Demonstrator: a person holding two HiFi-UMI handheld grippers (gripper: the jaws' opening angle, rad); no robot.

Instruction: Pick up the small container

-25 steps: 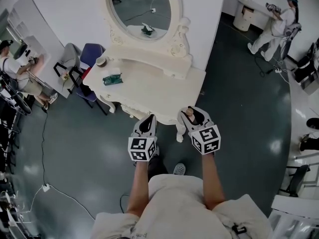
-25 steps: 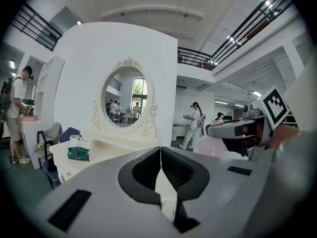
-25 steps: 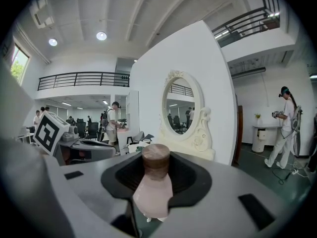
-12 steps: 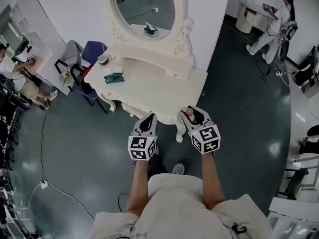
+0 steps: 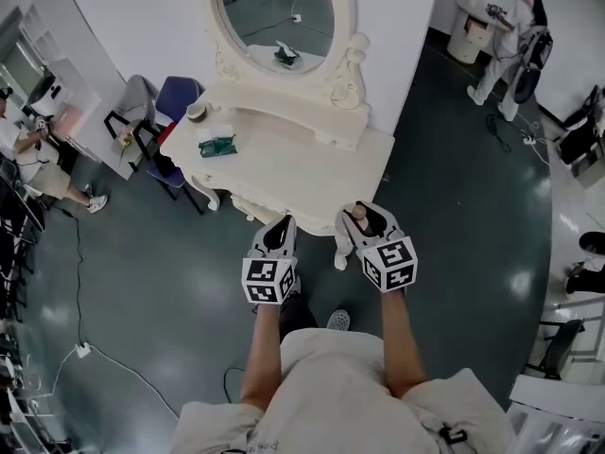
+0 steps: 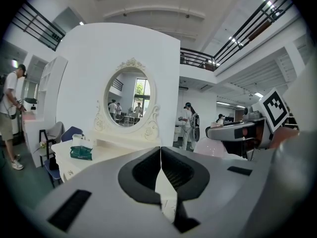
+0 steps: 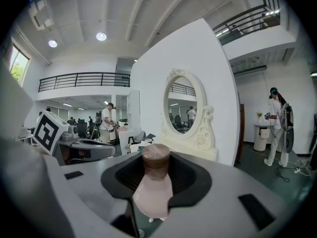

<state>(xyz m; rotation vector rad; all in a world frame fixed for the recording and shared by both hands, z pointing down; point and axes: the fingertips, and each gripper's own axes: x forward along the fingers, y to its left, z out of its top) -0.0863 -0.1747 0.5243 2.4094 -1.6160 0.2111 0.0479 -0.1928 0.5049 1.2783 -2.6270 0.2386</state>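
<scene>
The small container (image 7: 154, 182) is a pale pink bottle with a brown cap. It stands upright between the dark pads of my right gripper (image 7: 156, 168), which is shut on its body. From the head view its brown cap (image 5: 358, 216) pokes out of the right gripper (image 5: 365, 221), held above the floor just in front of the white vanity table (image 5: 312, 173). My left gripper (image 5: 280, 231) hangs beside it at the same height. Its jaws meet in a thin line with nothing between them, as the left gripper view (image 6: 160, 168) shows.
The vanity carries an oval mirror (image 5: 277, 12), a green tissue pack (image 5: 216, 146) and a small bowl (image 5: 195, 113). Chairs (image 5: 170, 102) stand at its left end. A seated person (image 5: 38, 149) is at far left, a standing person (image 5: 510, 26) at far right. Cables cross the dark floor (image 5: 142, 282).
Both grippers stay put with the bottle still held. The head view has shifted slightly, and the person at the far right has stepped along the counter.
</scene>
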